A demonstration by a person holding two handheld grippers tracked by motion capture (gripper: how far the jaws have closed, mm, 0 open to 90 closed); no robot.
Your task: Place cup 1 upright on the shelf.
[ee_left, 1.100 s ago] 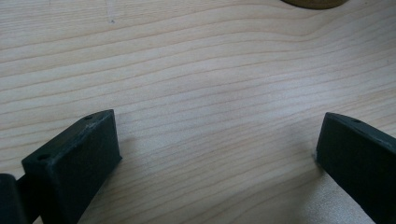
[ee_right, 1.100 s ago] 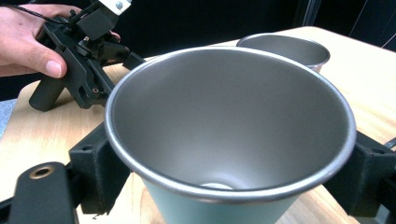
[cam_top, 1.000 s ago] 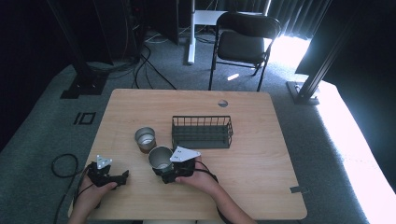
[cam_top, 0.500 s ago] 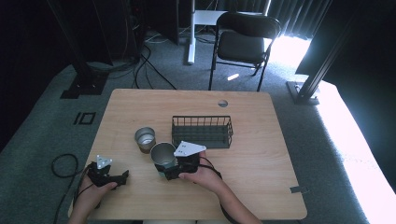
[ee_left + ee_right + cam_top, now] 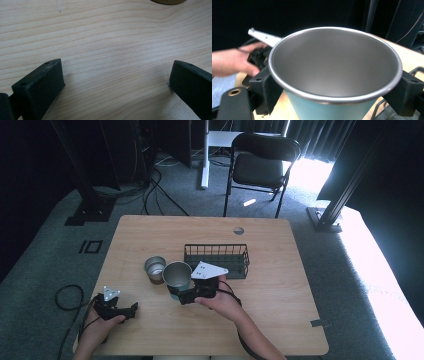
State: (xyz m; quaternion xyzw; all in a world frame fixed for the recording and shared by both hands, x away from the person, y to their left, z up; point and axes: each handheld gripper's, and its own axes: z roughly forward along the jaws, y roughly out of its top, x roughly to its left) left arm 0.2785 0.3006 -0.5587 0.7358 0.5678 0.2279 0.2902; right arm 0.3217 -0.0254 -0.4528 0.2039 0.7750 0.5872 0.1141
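Fingers (image 5: 265, 85) of the right gripper (image 5: 186, 294) pinch the teal cup (image 5: 177, 277), now lifted closer to the basket (image 5: 216, 260), likely its destination; left gripper (image 5: 119, 308) idles spread.

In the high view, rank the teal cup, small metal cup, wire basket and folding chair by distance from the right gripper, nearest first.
From the right gripper:
1. Teal cup, clamped in its jaws.
2. Small metal cup, just left.
3. Wire basket, behind, to the right.
4. Folding chair, beyond the table.

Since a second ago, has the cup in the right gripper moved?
Yes. The cup has moved up off the table and toward the wire basket, held by the right gripper.
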